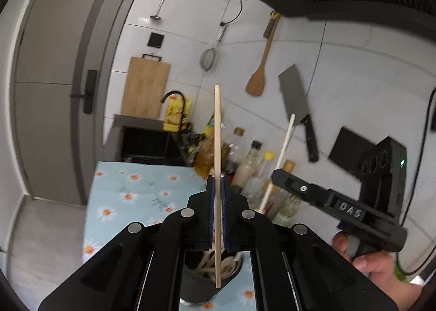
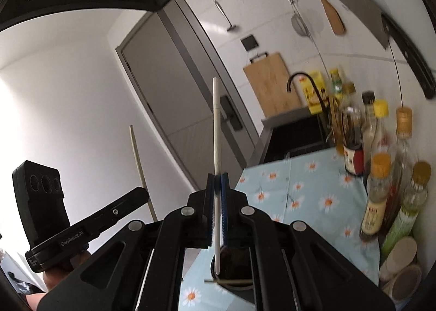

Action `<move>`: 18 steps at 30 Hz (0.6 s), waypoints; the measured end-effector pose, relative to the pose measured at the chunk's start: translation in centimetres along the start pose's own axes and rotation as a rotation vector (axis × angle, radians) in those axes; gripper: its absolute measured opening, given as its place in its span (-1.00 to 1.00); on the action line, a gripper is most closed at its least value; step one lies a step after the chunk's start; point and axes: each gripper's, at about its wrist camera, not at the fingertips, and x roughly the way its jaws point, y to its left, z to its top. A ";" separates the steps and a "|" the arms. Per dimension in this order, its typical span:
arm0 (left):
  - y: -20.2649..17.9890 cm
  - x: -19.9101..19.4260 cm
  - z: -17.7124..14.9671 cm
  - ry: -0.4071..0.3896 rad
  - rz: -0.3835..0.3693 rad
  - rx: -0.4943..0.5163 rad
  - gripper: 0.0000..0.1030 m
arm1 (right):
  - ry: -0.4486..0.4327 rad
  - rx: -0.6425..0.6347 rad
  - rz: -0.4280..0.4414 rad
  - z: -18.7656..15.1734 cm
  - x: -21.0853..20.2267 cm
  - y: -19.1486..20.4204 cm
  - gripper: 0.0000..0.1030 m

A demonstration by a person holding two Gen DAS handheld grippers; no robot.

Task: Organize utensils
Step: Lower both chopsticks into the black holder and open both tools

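My left gripper (image 1: 217, 184) is shut on a pale wooden chopstick (image 1: 217, 125) that stands upright above a dark utensil cup (image 1: 201, 286) holding several utensils. In the left wrist view my right gripper (image 1: 276, 174) hangs to the right in a person's hand, with a white chopstick (image 1: 284, 147) slanting up from it. In the right wrist view my right gripper (image 2: 217, 184) is shut on that white chopstick (image 2: 216, 125), whose lower end hangs over a dark cup (image 2: 231, 270) with a wooden stick (image 2: 231, 281) across its rim. The left gripper (image 2: 143, 193) shows at the left with its wooden chopstick (image 2: 137, 155).
A daisy-print cloth (image 1: 130, 188) covers the counter. Several sauce bottles (image 2: 378, 196) crowd its wall side, with a sink (image 1: 144, 144) and black faucet (image 1: 174, 95) beyond. On the tiled wall hang a cleaver (image 1: 295, 95), a wooden spatula (image 1: 257, 79), a strainer (image 1: 208, 59) and a cutting board (image 1: 145, 87).
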 end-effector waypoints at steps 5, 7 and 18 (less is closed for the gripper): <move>-0.4 0.7 0.3 -0.074 -0.003 0.056 -0.93 | -0.073 -0.071 -0.024 0.2 0.0 0.5 -0.89; -0.3 1.1 0.0 -0.097 -0.020 0.068 -0.93 | -0.087 -0.098 -0.038 0.0 0.2 0.6 -0.89; -0.1 3.8 -2.8 -0.113 -0.048 0.113 -0.93 | -0.036 -0.123 -0.098 -3.4 2.0 -0.7 -0.89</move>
